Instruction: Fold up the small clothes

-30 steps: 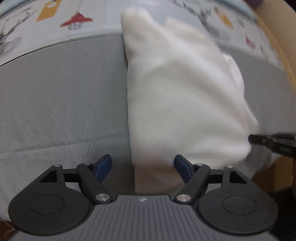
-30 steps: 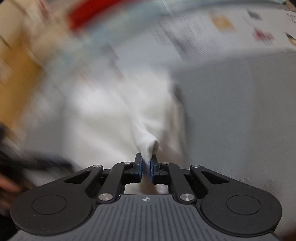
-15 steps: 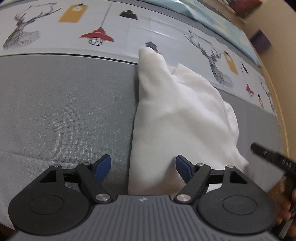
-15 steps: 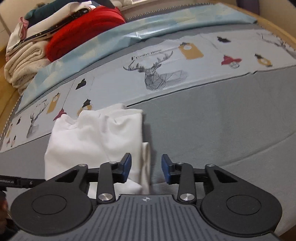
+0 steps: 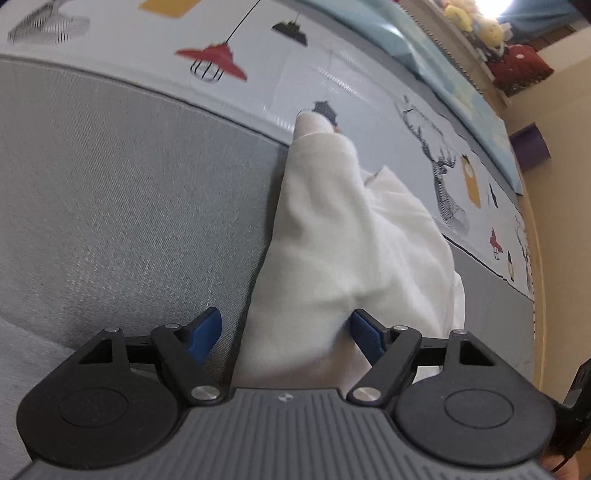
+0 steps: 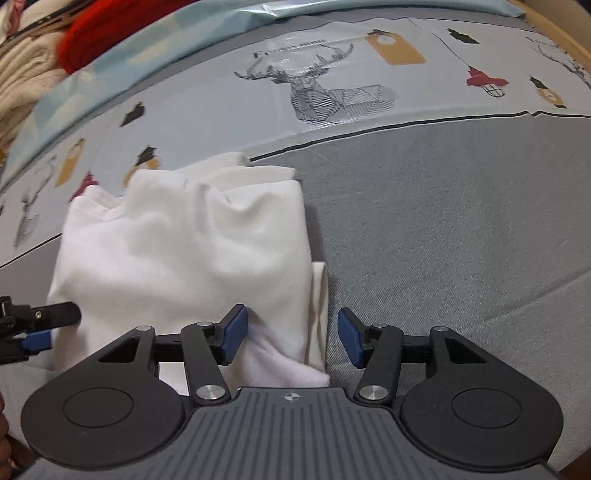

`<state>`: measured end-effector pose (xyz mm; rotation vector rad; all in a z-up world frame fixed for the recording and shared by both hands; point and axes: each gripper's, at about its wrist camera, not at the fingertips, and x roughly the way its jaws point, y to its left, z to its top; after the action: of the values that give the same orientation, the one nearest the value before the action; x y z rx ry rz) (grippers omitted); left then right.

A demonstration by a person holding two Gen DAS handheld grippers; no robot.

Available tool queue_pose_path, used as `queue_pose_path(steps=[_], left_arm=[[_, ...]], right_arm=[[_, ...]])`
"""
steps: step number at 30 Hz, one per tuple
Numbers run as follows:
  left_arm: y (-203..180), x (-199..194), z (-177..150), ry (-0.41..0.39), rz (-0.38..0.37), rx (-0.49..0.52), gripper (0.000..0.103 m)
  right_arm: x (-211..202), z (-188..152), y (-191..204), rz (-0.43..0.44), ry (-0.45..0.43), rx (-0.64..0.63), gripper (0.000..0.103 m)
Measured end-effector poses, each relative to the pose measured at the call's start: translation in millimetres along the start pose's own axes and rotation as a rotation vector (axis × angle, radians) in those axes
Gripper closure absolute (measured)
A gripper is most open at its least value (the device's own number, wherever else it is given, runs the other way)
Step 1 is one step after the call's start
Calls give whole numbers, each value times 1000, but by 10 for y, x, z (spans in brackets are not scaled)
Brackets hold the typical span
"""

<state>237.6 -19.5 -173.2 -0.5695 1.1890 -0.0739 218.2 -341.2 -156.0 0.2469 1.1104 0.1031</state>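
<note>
A small white garment lies folded on the grey bed cover, its far end reaching onto the printed strip. It also shows in the right wrist view. My left gripper is open, its jaws wide on either side of the garment's near edge. My right gripper is open, its jaws astride the garment's near right corner. The left gripper's fingertip shows at the left edge of the right wrist view, at the garment's left side.
The grey cover meets a pale strip printed with deer and lamps. A stack of folded clothes, one red, sits at the far left. A wooden bed edge runs along the right.
A second ago my right gripper was shut on a fold of the white garment; it has let go and opened. The garment now lies flat. The left gripper stayed open and tilted closer.
</note>
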Motion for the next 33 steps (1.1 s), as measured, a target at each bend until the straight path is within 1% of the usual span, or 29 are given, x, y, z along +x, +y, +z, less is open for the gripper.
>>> queue_pose_path(steps=[4,7,10,11,12,13,15,16,17,18,20,23,26,28,29,30,31,32,33], left_arm=[[-8,130,24,27,-9,-22,21],[-67,194,35,26,-7,9,21],[-111,218,58,24,-12,25,21],[-120,222,66,22,-12,31,23],[-130,220,77,18,-11,39,26],[-140,219,88,16,-8,45,28],[-166,206,100,12,0,61,37],[-181,189,102,5,5,78,45],[-200,162,108,-6,4,97,56],[-230,127,114,-25,2,122,61],[-279,20,119,-77,16,174,64],[-329,-162,162,-164,40,231,64],[-269,-329,247,-237,50,232,62],[-193,-414,299,-278,82,216,57],[-154,-453,328,-297,114,203,43],[-106,-494,351,-313,149,187,28],[-51,-535,360,-330,160,176,24],[3,-571,372,-331,156,176,24],[30,-584,383,-318,155,182,25]], right_arm=[[78,21,4,-30,12,51,47],[112,19,39,-54,13,65,47],[134,19,85,-72,10,70,52],[137,20,99,-73,8,71,56],[139,23,108,-68,6,74,65],[142,28,116,-56,5,81,68],[152,31,150,-55,1,84,78],[162,34,181,-59,0,76,81],[169,34,214,-64,-4,67,88],[171,41,246,-70,-9,61,90],[169,52,303,-75,-27,58,96],[154,93,394,-63,-72,77,99],[112,149,522,-43,-146,111,100],[93,167,650,-26,-199,125,100],[94,169,726,-20,-218,123,100],[108,170,802,-16,-227,115,100],[149,165,890,-19,-218,97,99],[195,163,945,-26,-195,80,94],[265,151,1021,-39,-155,55,94]])
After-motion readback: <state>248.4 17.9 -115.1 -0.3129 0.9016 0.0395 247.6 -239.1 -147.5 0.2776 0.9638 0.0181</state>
